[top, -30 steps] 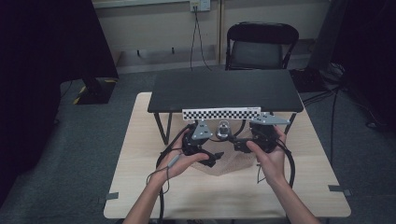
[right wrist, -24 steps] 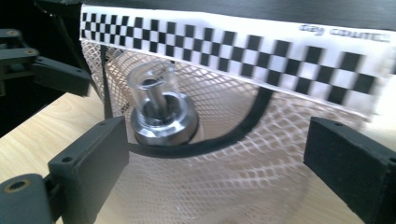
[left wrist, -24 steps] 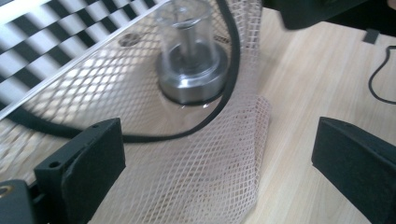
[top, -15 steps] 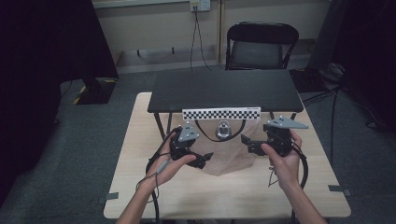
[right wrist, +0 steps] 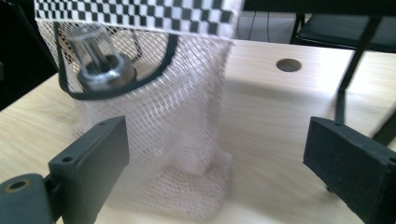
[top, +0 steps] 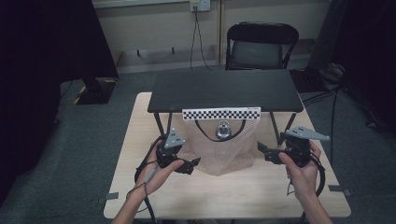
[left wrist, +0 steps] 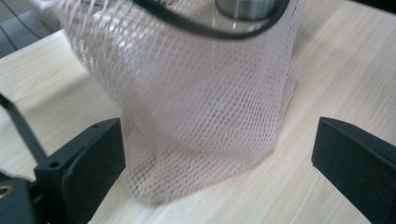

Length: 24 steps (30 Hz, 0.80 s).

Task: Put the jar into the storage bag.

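Note:
A white mesh bag (top: 219,151) hangs from the front edge of a black stand, and its bottom rests on the wooden table (top: 233,196). Behind its black-rimmed opening sits a silver object with a clear top (top: 223,130). My left gripper (top: 192,164) is at the bag's lower left edge, open, its tips pointing right. My right gripper (top: 262,151) is just right of the bag, open, pointing left. In the left gripper view the mesh bag (left wrist: 196,107) lies ahead between the open jaws of the left gripper (left wrist: 219,163). The right gripper (right wrist: 219,158) faces the bag (right wrist: 177,130) and the silver object (right wrist: 100,70).
The black stand (top: 224,88) spans the table's back half, with a checkered strip (top: 220,113) on its front edge and thin legs (right wrist: 348,70) at each side. A round hole (right wrist: 288,65) is in the tabletop. A black chair (top: 261,44) stands behind the table.
Both grippers have drawn outward from the bag's middle, the left to the left and the right to the right. The bag now hangs free between them.

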Motion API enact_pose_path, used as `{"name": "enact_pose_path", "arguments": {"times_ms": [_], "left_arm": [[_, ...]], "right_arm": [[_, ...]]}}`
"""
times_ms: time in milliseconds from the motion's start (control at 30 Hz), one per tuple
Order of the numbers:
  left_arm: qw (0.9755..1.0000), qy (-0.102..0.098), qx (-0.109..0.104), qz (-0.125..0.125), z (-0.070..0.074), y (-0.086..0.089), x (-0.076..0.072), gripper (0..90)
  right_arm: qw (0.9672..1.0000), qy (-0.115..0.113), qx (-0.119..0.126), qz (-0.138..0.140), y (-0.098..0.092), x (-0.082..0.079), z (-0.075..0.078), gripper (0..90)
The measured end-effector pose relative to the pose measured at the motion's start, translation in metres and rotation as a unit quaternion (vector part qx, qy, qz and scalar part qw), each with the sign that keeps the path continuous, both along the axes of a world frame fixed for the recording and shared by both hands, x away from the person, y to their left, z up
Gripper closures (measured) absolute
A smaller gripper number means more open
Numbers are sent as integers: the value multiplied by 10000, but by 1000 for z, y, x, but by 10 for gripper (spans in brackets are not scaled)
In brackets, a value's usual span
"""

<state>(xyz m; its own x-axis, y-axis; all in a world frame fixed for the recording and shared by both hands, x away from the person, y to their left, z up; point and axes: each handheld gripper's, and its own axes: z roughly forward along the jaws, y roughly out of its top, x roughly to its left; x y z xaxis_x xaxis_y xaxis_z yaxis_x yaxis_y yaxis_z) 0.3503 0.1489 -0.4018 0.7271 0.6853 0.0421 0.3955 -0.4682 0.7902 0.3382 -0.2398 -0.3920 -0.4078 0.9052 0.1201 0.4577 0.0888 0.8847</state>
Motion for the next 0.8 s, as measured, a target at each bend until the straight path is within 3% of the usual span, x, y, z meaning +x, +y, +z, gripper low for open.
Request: {"name": "enact_pose_path", "arguments": {"times_ms": [367,467,800], "left_arm": [[9996,112,123,223,-16,18,-16,24],[9991,173,229,303,-25,20,-22,23],[9969,401,300,598,-56,28,-36,21]], "right_arm": [[9997,37,-86,-245,-24,-23,-19,60],[9994,97,-160,-283,-28,-29,-25,60],[9975,449,-327,-429,-42,-43,-60,63]]}}
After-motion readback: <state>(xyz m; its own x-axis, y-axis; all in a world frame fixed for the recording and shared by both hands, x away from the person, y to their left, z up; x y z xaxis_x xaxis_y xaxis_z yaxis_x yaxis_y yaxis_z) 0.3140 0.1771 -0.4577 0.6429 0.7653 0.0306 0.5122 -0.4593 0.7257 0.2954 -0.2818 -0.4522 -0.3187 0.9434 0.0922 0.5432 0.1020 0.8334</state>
